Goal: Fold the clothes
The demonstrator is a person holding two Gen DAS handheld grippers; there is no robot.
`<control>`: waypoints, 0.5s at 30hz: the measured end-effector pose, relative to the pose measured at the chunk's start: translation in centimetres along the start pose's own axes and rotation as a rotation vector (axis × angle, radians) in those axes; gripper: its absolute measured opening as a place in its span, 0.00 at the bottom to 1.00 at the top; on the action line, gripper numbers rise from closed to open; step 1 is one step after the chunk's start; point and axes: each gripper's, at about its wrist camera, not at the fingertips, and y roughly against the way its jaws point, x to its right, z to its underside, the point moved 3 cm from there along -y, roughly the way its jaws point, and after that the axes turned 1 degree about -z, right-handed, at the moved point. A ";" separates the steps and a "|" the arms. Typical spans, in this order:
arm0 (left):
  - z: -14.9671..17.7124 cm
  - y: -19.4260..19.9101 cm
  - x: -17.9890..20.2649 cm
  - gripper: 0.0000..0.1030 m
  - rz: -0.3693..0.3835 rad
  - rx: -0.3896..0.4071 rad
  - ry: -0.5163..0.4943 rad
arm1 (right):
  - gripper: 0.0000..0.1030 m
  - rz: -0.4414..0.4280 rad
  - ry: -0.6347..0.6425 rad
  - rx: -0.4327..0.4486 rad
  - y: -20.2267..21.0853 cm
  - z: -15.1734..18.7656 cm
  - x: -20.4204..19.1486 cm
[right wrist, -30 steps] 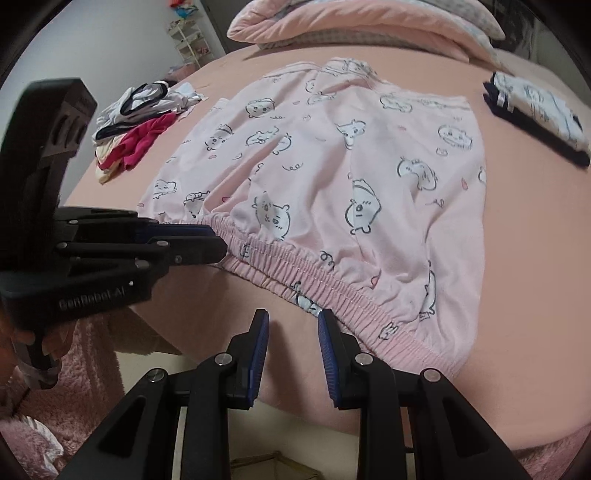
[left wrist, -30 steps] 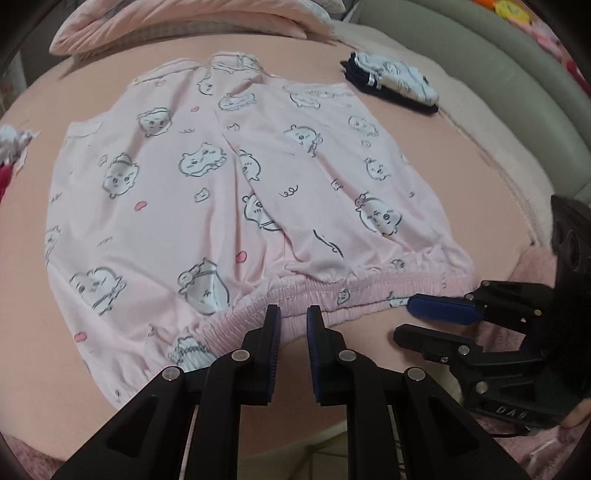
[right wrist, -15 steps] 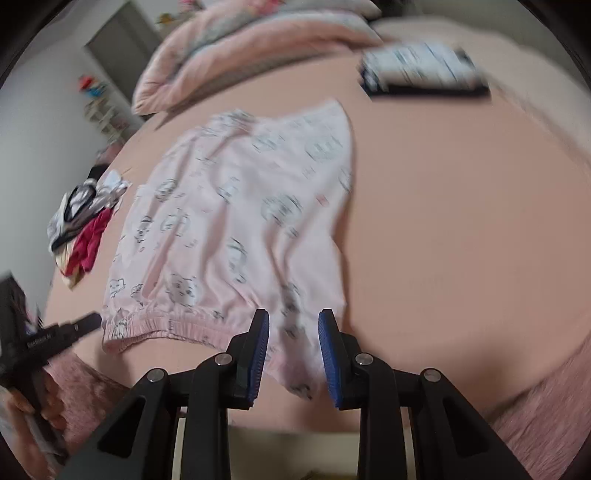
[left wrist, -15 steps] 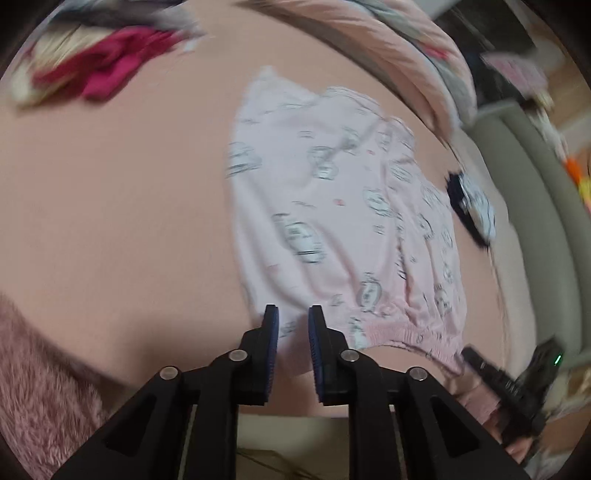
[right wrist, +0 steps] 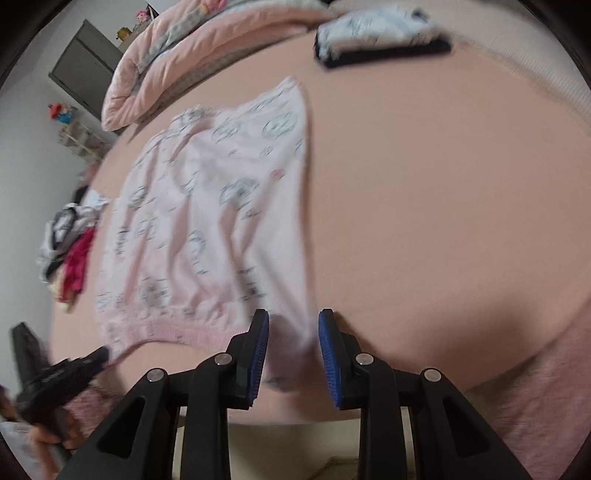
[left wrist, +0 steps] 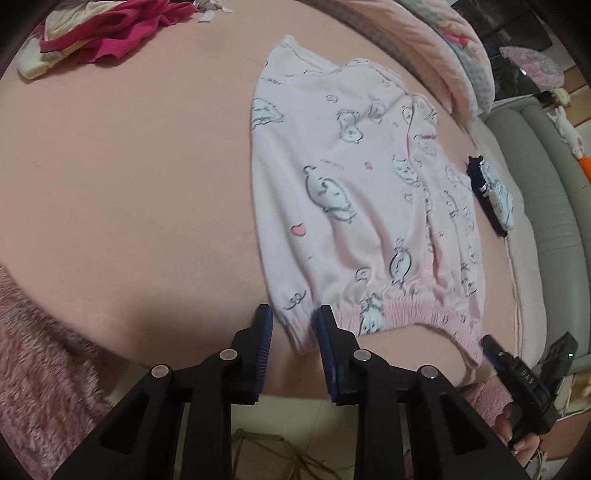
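Pale pink printed pyjama shorts (left wrist: pixel 354 206) lie flat on the pink bed, elastic waistband toward me; they also show in the right wrist view (right wrist: pixel 207 229), blurred. My left gripper (left wrist: pixel 294 317) is open, its jaws either side of the waistband's left corner. My right gripper (right wrist: pixel 293 325) is open, its jaws either side of the waistband's right corner. Each gripper also shows in the other's view, the right one (left wrist: pixel 517 369) and the left one (right wrist: pixel 70 369), at the opposite ends of the waistband.
A loose heap of magenta, cream and white clothes (left wrist: pixel 96 33) lies at the far left. A folded dark and white garment (left wrist: pixel 491 195) lies at the right. A pink quilt (right wrist: pixel 192 55) lies at the head of the bed. A fuzzy pink blanket (left wrist: pixel 40 354) hangs over the near edge.
Both grippers moved apart from the middle of the waistband to its two corners. Their jaws opened wider around the corners.
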 end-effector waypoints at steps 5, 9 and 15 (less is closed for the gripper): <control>-0.5 0.7 0.2 0.22 0.122 -0.007 0.047 | 0.33 -0.093 0.012 -0.066 -0.1 -0.1 0.9; -0.8 -0.4 0.8 0.23 0.117 -0.026 0.025 | 0.33 -0.085 0.043 -0.079 -0.6 0.3 0.0; -1.1 0.1 1.7 0.23 0.250 -0.022 0.052 | 0.33 -0.026 0.018 0.002 0.6 -0.5 1.0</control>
